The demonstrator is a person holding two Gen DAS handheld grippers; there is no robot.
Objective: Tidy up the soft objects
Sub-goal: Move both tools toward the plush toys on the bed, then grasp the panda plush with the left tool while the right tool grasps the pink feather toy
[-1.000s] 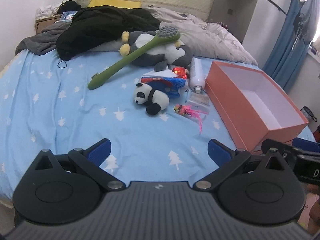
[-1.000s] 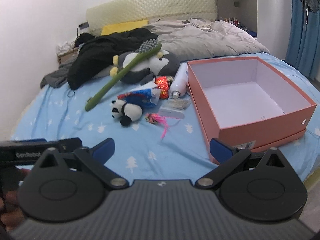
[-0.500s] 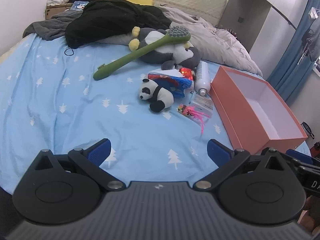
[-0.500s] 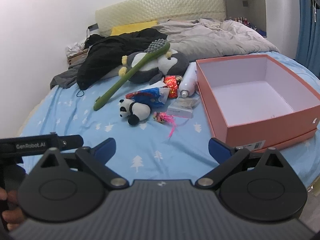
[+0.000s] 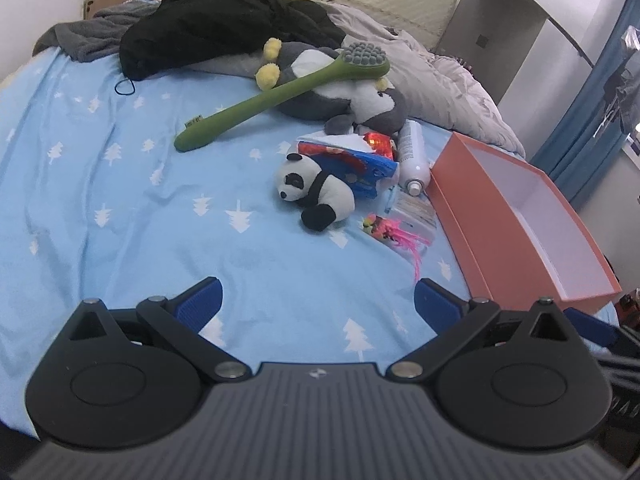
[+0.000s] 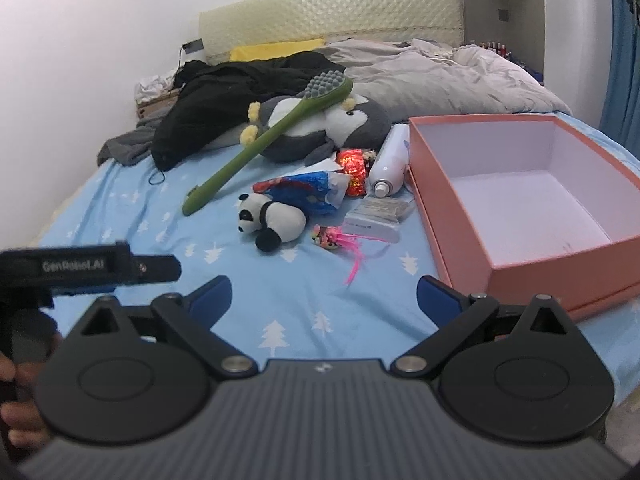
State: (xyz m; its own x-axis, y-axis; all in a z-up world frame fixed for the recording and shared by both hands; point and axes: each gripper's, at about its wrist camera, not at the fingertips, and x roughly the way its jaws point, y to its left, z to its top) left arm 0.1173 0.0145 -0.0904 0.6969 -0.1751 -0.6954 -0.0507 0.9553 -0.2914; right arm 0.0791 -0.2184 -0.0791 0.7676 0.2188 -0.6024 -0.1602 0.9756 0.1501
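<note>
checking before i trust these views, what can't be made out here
- Penguin plush: lower body hidden behind the green brush, both views.
- Flat clear packet: contents too small to read.
- Pink box: near corner cut off behind the left gripper.
- Right gripper: open, holding nothing.

A long green silicone back brush (image 6: 272, 136) crosses and partly hides the large grey-and-white plush penguin (image 6: 344, 128), and a crumpled blue snack wrapper (image 5: 360, 168) is tucked behind the small panda plush (image 5: 316, 196).

Two plush toys: panda (image 5: 316, 196), penguin (image 5: 340, 96). One green brush (image 5: 280, 96), one white bottle (image 5: 414, 156), one pink box (image 6: 532, 200).
</note>
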